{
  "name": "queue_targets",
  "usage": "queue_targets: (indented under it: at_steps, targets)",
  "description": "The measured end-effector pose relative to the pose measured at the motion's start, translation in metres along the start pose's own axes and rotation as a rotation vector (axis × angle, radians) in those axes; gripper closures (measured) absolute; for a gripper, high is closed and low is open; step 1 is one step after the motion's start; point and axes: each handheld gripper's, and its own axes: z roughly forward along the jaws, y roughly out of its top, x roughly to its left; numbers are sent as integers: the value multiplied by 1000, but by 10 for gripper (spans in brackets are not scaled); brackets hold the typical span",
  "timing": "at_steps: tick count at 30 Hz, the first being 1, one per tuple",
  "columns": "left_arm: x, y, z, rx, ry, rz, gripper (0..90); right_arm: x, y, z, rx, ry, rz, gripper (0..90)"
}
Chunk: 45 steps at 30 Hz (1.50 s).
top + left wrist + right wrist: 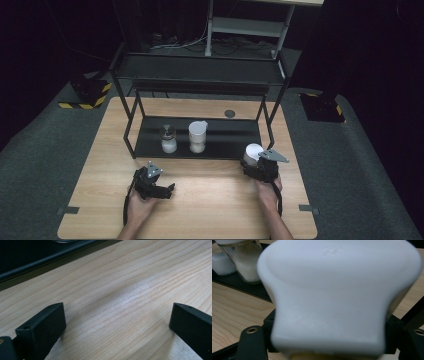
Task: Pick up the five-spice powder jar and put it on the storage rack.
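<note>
A white-topped jar (253, 151) stands on the wooden table (210, 205) just in front of the black rack's low shelf (235, 142), at the right. My right gripper (256, 165) is shut on it; in the right gripper view its white cap (337, 290) sits between the black jaws, which press on both sides, and my right gripper (330, 326) holds it low down. My left gripper (169, 190) rests over bare wood at the front left, tilted to the right. Its fingers (45, 325) stand wide apart, so my left gripper (117, 315) is open with nothing between them.
On the low shelf stand a glass jar with a metal lid (168, 138) and a glass jar with a white lid (197, 136), both holding white grains. The rack's black posts (131, 125) rise at the corners. A round grommet (229, 113) lies behind.
</note>
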Motion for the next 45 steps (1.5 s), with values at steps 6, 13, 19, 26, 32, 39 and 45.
queue_targets:
  at_steps: [6, 13, 19, 26, 32, 39, 45]
  targets:
    - [0, 0, 0, 0, 0, 0, 7, 1, 0, 0, -3, -3, -2, 285]
    - [0, 0, 0, 0, 0, 0, 7, 2, -1, -1, -6, -10, -9, 291]
    - [0, 0, 0, 0, 0, 0, 7, 3, 1, -1, -1, -13, -14, 295]
    - [0, 0, 0, 0, 0, 0, 7, 4, 0, -1, -1, -15, -18, 298]
    - [0, 0, 0, 0, 0, 0, 7, 4, 1, -2, 2, -16, -33, 299]
    - [0, 0, 0, 0, 0, 0, 7, 3, 1, -5, -1, -6, -38, 300]
    - [0, 0, 0, 0, 1, -1, 7, 3, 2, -9, -11, 6, -43, 300]
